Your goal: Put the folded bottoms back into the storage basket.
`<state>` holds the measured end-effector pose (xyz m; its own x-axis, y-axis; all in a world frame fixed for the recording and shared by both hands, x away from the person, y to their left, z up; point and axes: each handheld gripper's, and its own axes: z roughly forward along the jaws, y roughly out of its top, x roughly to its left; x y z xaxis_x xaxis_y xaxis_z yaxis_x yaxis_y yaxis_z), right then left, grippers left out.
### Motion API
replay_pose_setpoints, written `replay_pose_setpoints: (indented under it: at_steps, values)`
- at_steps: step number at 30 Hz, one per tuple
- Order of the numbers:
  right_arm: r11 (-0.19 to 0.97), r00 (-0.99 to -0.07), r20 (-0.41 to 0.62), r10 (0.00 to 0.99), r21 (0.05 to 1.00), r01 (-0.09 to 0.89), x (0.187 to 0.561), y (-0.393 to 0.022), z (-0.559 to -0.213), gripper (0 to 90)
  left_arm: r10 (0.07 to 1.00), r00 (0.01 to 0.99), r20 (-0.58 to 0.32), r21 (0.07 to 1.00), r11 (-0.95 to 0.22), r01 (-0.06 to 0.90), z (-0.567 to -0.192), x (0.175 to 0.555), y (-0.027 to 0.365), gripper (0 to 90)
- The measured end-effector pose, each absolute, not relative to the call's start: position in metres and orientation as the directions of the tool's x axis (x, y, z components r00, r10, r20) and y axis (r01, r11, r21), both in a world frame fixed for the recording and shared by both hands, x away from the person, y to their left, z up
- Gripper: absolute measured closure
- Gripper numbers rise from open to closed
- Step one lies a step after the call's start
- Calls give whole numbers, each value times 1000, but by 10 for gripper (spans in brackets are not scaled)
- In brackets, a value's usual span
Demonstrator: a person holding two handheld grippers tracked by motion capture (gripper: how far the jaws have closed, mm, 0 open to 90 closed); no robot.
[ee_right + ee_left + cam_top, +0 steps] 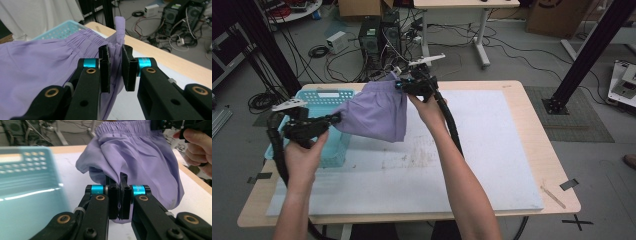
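Lilac shorts point(374, 111) with an elastic waistband hang in the air between my two grippers, above the table's left part. My left gripper point(335, 118) is shut on the shorts' lower left edge, beside the teal basket point(324, 97); its jaws pinch a fold of the shorts point(140, 157), seen past the left gripper point(120, 185). My right gripper point(401, 85) holds the waistband's far corner higher up. There the right gripper point(115, 65) is shut on bunched cloth of the shorts point(37, 65), and a strip sticks up above the pads.
A white mat point(492, 150) covers most of the wooden table point(539, 150). The teal basket point(22, 192) stands at the table's left edge. Computer towers point(379, 32), cables and a black frame post point(589, 50) are on the floor beyond.
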<state>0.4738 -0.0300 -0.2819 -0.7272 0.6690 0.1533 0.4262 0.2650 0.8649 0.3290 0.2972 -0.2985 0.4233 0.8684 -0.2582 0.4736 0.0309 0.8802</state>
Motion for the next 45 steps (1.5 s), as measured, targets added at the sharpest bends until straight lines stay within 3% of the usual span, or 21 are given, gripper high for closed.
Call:
replay_pose_setpoints:
  at_steps: [23,40,41,44,45]
  values:
    - [331,-802,171,572,846,417,471,111,-288,804,931,241,-273,854,119,507,-296,294,418,884]
    - [370,-811,164,561,827,423,475,159,-324,794,951,161,-263,828,136,544,-334,308,453,882]
    - [376,-808,149,569,827,417,475,161,-327,765,956,156,-248,832,128,539,-338,309,453,871]
    - [401,-806,104,583,826,396,475,160,-331,669,962,136,-235,833,127,539,-345,309,454,619]
    - [388,-797,101,596,833,395,474,157,-331,623,964,137,-226,836,120,536,-346,309,453,574]
